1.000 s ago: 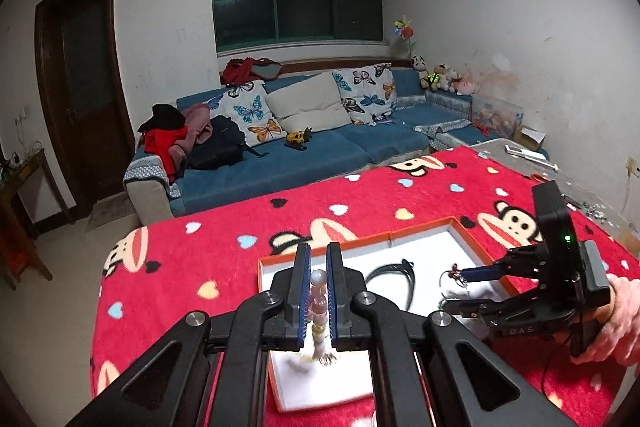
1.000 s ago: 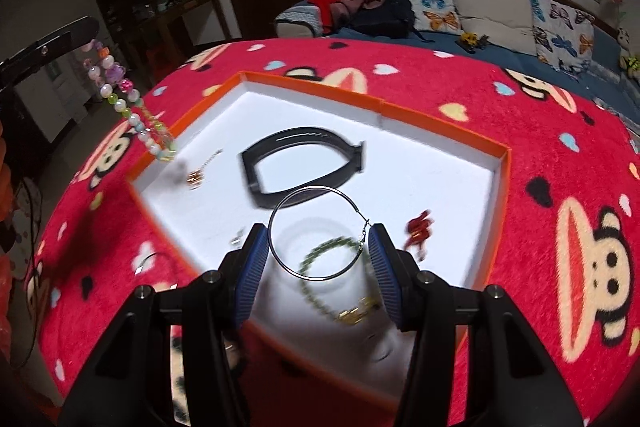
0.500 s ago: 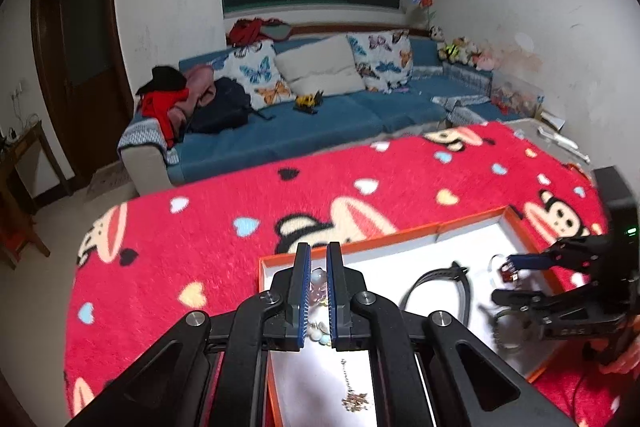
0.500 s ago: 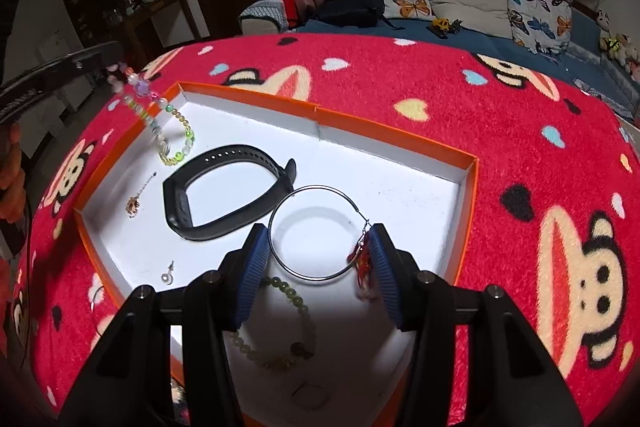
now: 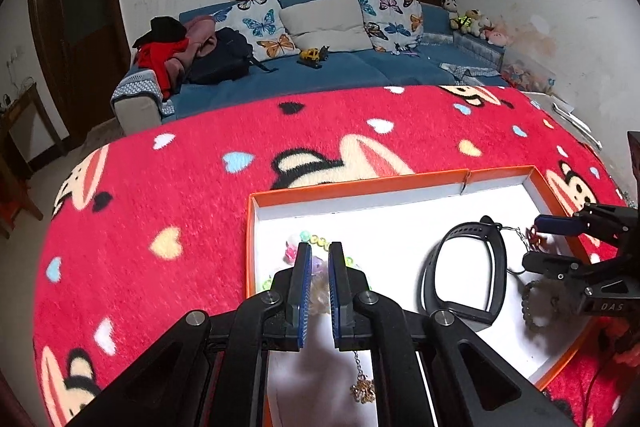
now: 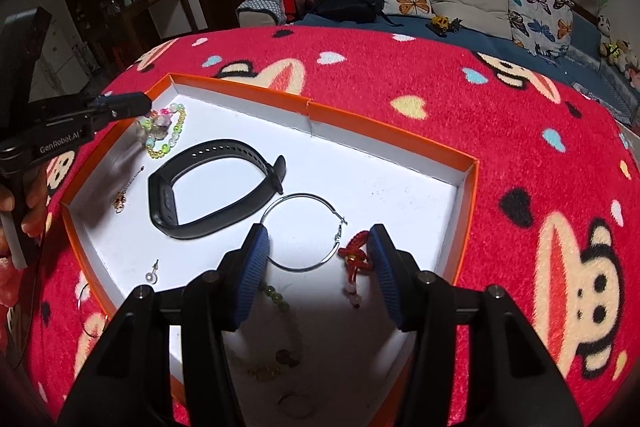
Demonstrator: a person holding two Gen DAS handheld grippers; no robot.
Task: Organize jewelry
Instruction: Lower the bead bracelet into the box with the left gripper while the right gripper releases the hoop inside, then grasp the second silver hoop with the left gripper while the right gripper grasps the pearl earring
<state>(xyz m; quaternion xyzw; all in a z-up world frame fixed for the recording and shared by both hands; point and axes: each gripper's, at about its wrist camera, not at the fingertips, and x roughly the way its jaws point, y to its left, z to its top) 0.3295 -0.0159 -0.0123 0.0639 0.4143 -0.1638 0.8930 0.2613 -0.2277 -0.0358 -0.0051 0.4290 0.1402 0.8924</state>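
Red monkey-print blanket over the worktop, orange tray on it. Left claw low over the tray's corner, pads a narrow gap apart; whether they pinch the bead bracelet beneath, I cannot tell. Right claw spread wide, released, the hoop lying between its tips. Black band just ahead. Items near the lens blur.

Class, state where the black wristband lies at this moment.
In the right wrist view, the black wristband lies inside the orange box, left of centre, between the colourful bead bracelet and the silver hoop earring.
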